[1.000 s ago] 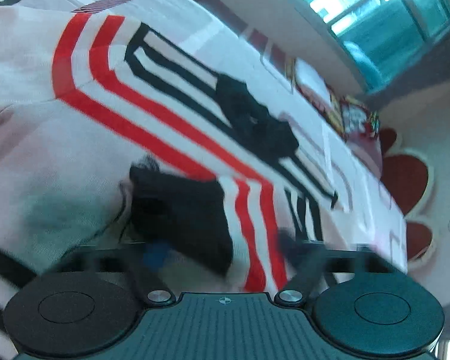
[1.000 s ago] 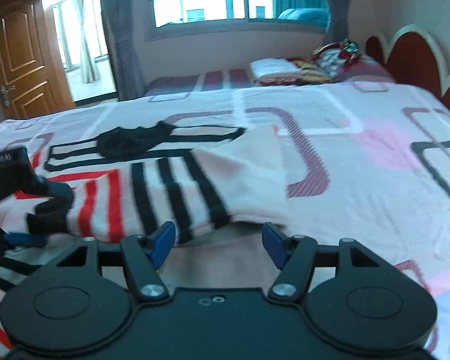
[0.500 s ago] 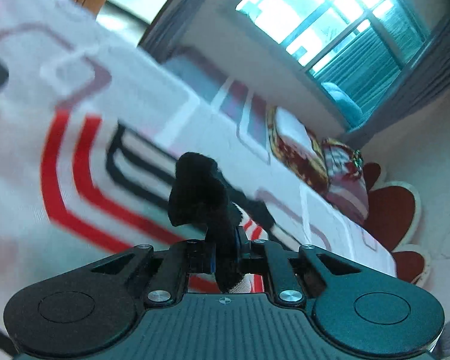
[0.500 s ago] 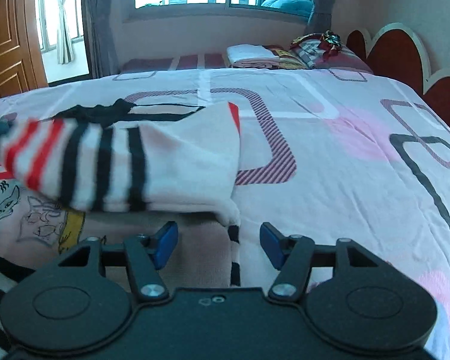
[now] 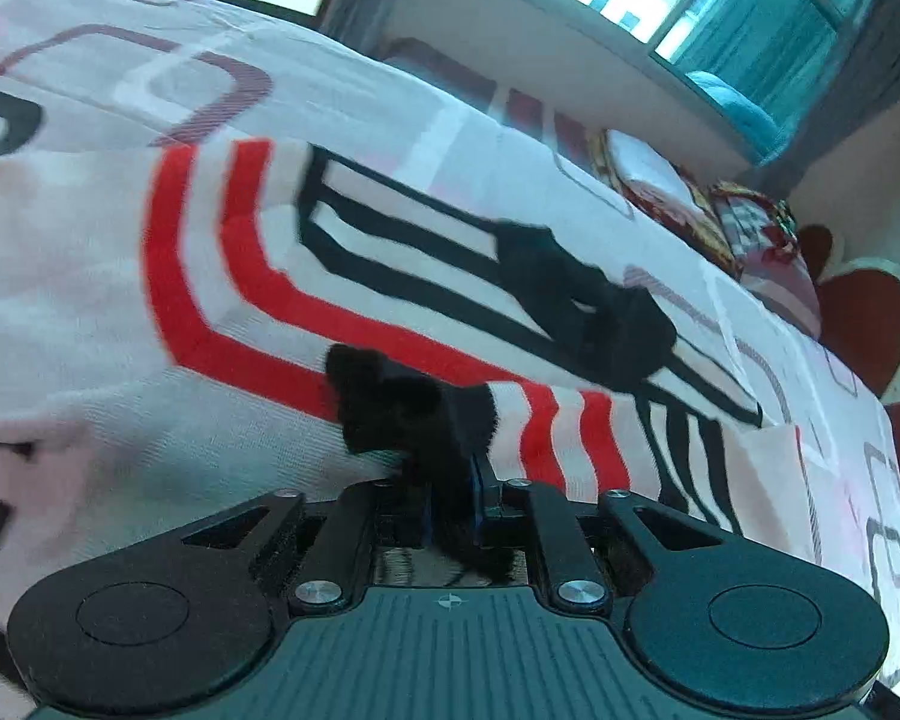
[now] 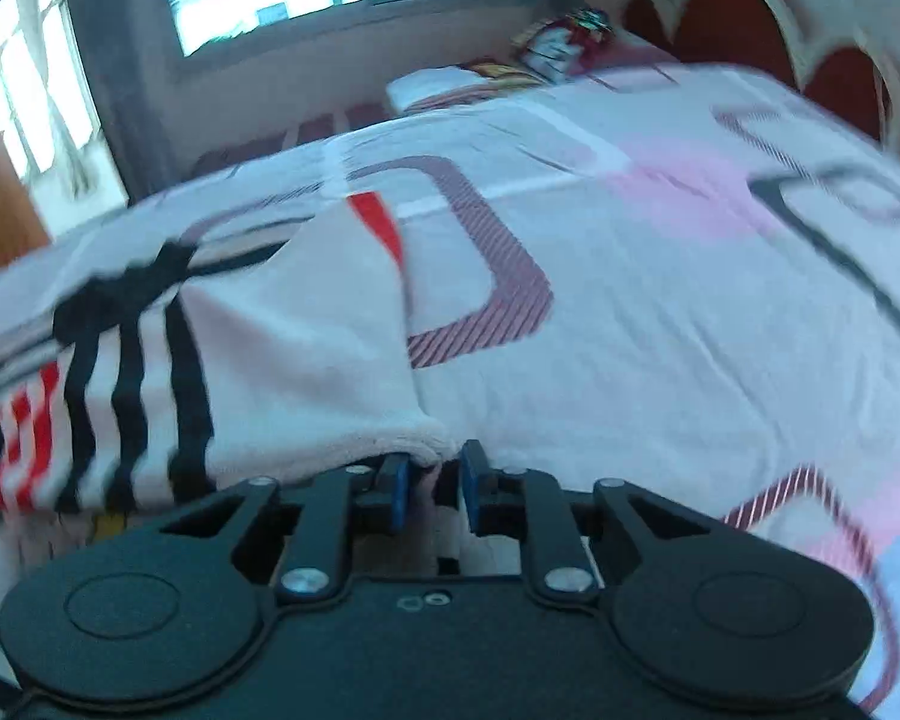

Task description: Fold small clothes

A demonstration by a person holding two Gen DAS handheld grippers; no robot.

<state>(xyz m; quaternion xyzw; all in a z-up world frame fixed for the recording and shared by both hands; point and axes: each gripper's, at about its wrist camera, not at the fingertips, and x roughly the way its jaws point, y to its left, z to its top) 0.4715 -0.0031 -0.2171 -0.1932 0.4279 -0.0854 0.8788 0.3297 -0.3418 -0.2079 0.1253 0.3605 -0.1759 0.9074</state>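
The sock (image 5: pixel 546 438) is gripped above the bed (image 6: pixel 660 312), toe by left gripper (image 5: pixel 455 501), cuff by right gripper (image 6: pixel 433 483).

We cannot see the sock's (image 5: pixel 546 438) black cuff where it passes between the left hand-held gripper's (image 5: pixel 453 504) fingers. In the right wrist view motion blur smears the bed (image 6: pixel 660 312), and the frame's left edge cuts the sock's striped end.

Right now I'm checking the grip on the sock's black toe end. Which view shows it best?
Left wrist: the black toe of the striped sock sits pinched in the left gripper. The right wrist view shows only its pale cuff at the right gripper.
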